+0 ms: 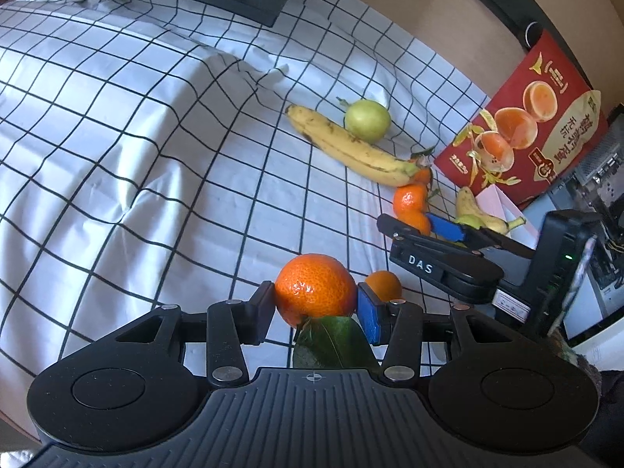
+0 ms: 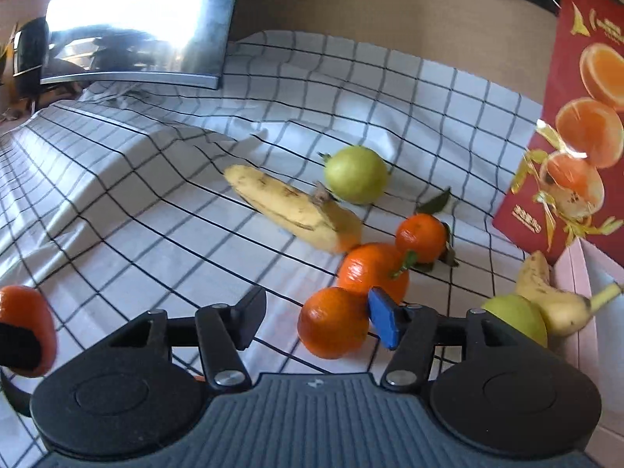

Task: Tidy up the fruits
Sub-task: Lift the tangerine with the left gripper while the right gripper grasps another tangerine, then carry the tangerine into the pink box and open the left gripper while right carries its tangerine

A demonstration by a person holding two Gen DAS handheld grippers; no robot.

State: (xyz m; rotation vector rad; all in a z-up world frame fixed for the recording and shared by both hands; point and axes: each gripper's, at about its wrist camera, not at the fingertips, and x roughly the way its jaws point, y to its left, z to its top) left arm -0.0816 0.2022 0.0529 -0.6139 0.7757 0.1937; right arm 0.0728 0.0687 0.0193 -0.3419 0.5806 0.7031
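Note:
My left gripper (image 1: 316, 306) is shut on a leafy mandarin (image 1: 315, 288), held just above the checked cloth (image 1: 136, 156); the same fruit shows at the left edge of the right wrist view (image 2: 23, 323). My right gripper (image 2: 318, 318) stands open around another mandarin (image 2: 333, 321), which rests on the cloth against the blue pad (image 2: 384, 321), well clear of the black finger (image 2: 249, 312). Two more mandarins (image 2: 372, 269) (image 2: 421, 238) lie just behind it. A long banana (image 2: 292, 206) and a green round fruit (image 2: 357, 174) lie farther back.
A red fruit box (image 2: 577, 117) stands at the right, with a small banana (image 2: 553, 300) and a second green fruit (image 2: 514, 319) at its foot. A dark monitor (image 2: 136, 19) stands at the back left. One small mandarin (image 1: 384, 284) sits beside my left gripper.

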